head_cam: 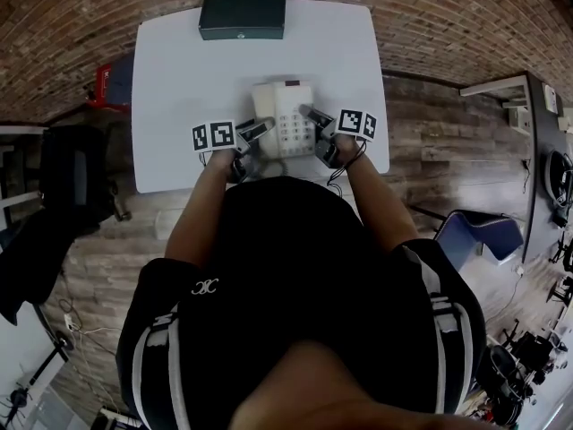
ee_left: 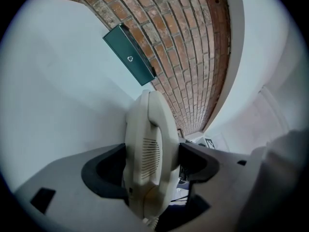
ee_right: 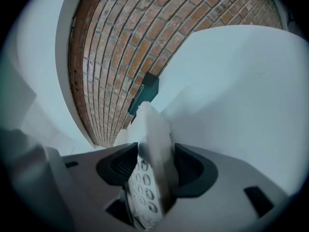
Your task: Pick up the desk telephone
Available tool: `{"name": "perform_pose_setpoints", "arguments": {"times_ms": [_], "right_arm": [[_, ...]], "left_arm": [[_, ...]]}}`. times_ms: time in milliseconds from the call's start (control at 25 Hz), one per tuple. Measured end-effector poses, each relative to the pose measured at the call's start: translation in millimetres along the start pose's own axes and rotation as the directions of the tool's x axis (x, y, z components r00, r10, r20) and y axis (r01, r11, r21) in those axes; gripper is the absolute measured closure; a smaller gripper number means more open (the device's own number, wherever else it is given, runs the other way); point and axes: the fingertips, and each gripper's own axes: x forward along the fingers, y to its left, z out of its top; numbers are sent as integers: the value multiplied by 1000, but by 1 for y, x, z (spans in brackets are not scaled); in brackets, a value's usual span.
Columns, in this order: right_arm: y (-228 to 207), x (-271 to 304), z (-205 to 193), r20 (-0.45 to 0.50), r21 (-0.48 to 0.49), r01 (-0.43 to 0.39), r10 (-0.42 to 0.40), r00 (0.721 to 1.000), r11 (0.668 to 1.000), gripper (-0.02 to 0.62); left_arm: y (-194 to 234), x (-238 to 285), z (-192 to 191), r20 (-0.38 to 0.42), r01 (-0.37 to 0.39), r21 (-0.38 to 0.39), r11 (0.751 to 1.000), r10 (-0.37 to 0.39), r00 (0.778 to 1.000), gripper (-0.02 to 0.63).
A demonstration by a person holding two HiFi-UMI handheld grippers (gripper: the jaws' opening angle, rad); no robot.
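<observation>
A cream desk telephone (head_cam: 285, 119) sits near the front middle of the white table (head_cam: 179, 79). My left gripper (head_cam: 260, 131) has the phone's left side, where the handset lies, between its jaws. In the left gripper view both dark pads (ee_left: 108, 170) touch the handset side of the phone (ee_left: 147, 139), so the left gripper (ee_left: 152, 161) is shut on it. My right gripper (head_cam: 311, 115) clasps the right edge. In the right gripper view the right gripper (ee_right: 155, 166) has its jaws against the keypad face and the underside of the phone (ee_right: 157, 129), which looks tilted.
A dark green box (head_cam: 242, 16) lies at the table's far edge, also seen as the green box (ee_left: 129, 54) and the green box (ee_right: 145, 93). A black chair (head_cam: 72, 177) stands left of the table, a blue seat (head_cam: 479, 236) to the right. The floor is brick-patterned.
</observation>
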Motion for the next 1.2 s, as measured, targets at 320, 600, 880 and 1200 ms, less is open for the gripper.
{"name": "perform_pose_setpoints", "arguments": {"times_ms": [320,600,880,1200], "right_arm": [[10,-1,1,-17,-63,13,-14,1000,998,380],[30,-6,8,0,-136,10,-10,1000,991,380],[63,-12,24,50,-185,-4,14,999,983,380],[117,-30,57,127,-240,-65,98,987,969,380]], "left_arm": [[-3,-5,-2,-77,-27,46,999,31,997,291],[-14,-13,2,-69,-29,73,997,35,997,295],[-37,-30,22,-6,-25,122,992,26,1000,295],[-88,-53,60,78,-41,241,970,23,997,296]]}}
